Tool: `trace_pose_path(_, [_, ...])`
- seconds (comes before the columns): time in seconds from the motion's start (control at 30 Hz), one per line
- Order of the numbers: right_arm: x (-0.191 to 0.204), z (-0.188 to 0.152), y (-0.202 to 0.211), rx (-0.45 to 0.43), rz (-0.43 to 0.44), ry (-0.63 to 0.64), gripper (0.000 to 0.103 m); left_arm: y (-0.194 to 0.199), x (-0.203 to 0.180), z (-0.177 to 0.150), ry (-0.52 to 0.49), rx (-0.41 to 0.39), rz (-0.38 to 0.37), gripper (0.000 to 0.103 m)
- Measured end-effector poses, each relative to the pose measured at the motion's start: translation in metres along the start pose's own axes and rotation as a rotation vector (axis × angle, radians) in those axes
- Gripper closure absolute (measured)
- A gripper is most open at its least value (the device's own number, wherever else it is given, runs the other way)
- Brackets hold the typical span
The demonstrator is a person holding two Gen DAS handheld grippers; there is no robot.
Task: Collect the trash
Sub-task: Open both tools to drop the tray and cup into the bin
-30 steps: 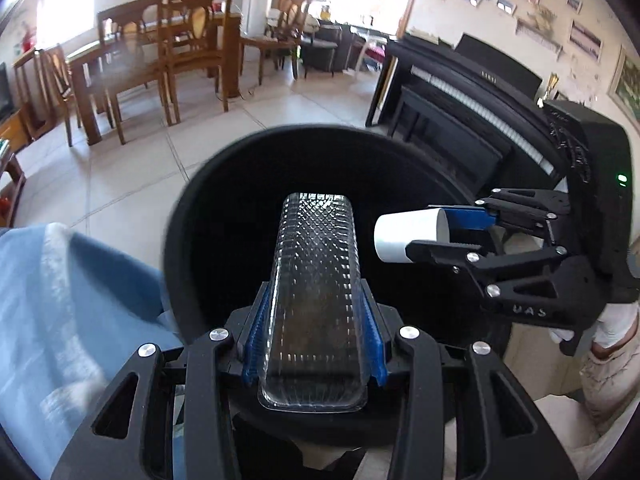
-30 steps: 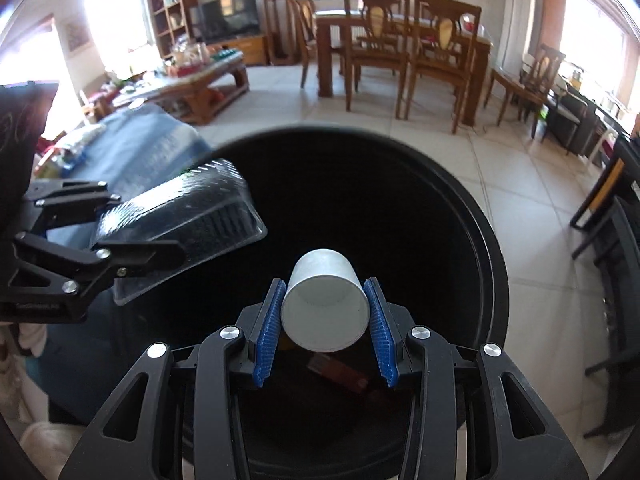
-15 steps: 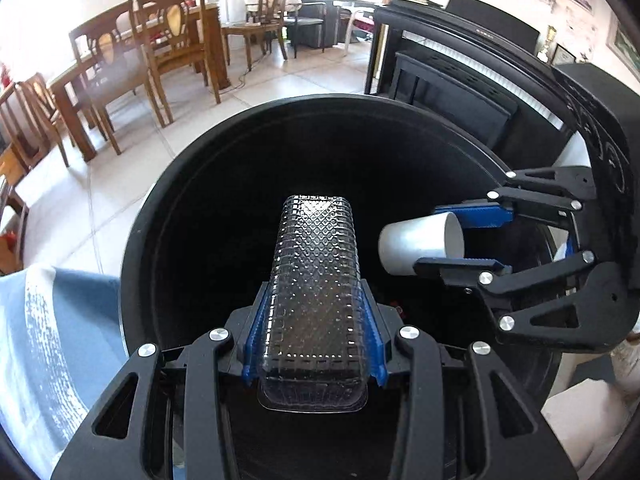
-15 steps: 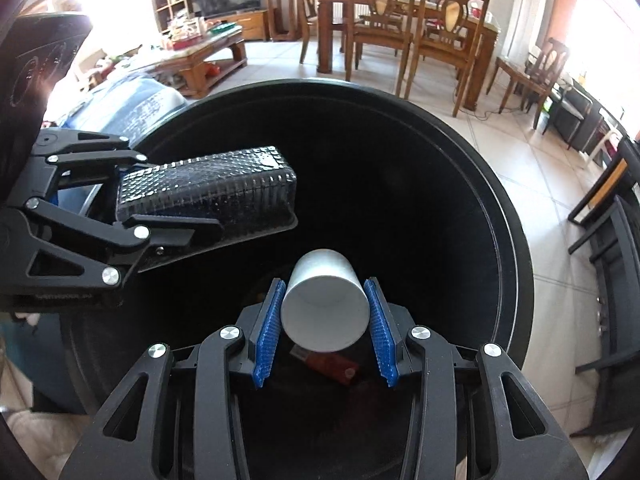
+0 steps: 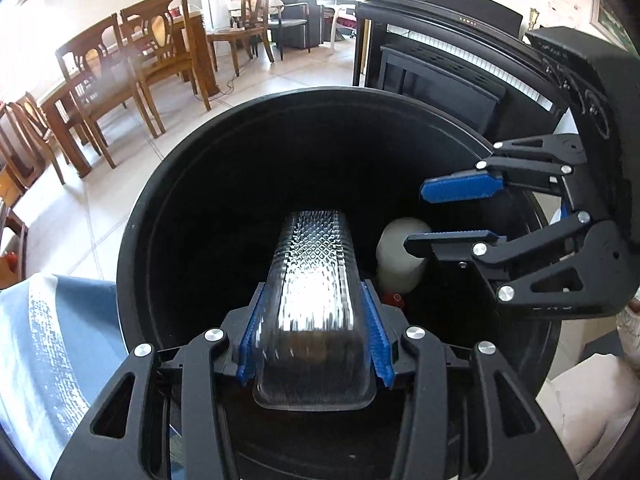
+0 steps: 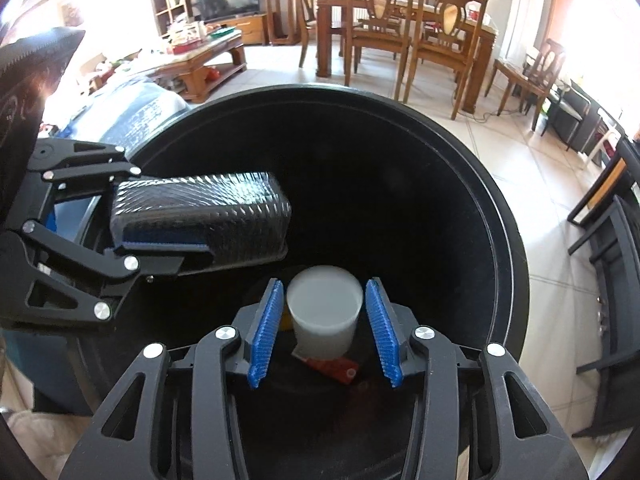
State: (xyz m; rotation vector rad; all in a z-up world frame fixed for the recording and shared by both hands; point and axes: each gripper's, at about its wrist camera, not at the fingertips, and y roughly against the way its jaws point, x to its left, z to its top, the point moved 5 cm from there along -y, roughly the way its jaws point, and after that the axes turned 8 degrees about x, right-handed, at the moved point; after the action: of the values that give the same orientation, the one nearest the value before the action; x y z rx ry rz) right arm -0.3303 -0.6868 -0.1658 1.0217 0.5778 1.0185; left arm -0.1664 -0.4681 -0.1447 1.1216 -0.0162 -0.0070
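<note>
A round black bin (image 5: 132, 240) fills both views, its rim (image 6: 516, 280) under both grippers. My left gripper (image 5: 313, 292) is over the bin mouth. Its blue pads still press the sides of a clear ribbed plastic container (image 5: 312, 312), and its jaws are opening. From the right wrist, that container (image 6: 208, 216) sticks out level from the left gripper (image 6: 192, 216). My right gripper (image 6: 324, 283) has its jaws opening. The white cup (image 6: 322, 316) is blurred and free, with a gap at each pad. In the left wrist view, the cup (image 5: 400, 256) sits below the right gripper (image 5: 416, 216).
A red wrapper (image 6: 332, 368) lies at the bin's bottom. A blue cloth (image 5: 48, 340) lies left of the bin and a black piano (image 5: 460, 72) stands behind it. Wooden dining chairs and a table (image 6: 400, 40) stand across the tiled floor, with a low coffee table (image 6: 200, 60) at the left.
The right gripper's pads have spread and the white cup has slipped out, dropping into the bin. The left gripper has come further over the bin with the container still in it.
</note>
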Motion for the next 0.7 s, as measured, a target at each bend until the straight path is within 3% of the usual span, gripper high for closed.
trace_pose_path(0.3, [-0.002, -0.002, 0.006, -0.017, 0.002, -0.01, 0.051, 0.008, 0.006, -0.005, 0.02, -0.016, -0.033, 0.054])
trace_pose_path(0.43, [0.003, -0.002, 0.007, -0.032, 0.012, -0.012, 0.051, 0.019, 0.005, -0.01, 0.015, -0.06, -0.024, 0.039])
trace_pose_path(0.5, [0.003, 0.0, 0.012, -0.055, 0.017, -0.022, 0.034, 0.03, 0.004, -0.013, 0.01, -0.096, -0.016, 0.033])
trace_pose_path(0.57, [0.003, 0.001, 0.019, -0.082, 0.034, -0.034, 0.03, 0.043, 0.006, -0.019, 0.006, -0.14, 0.029, 0.018])
trace_pose_path(0.7, [0.013, 0.012, 0.032, -0.131, 0.066, -0.037, 0.027, 0.068, 0.014, -0.035, 0.027, -0.209, 0.104, 0.01])
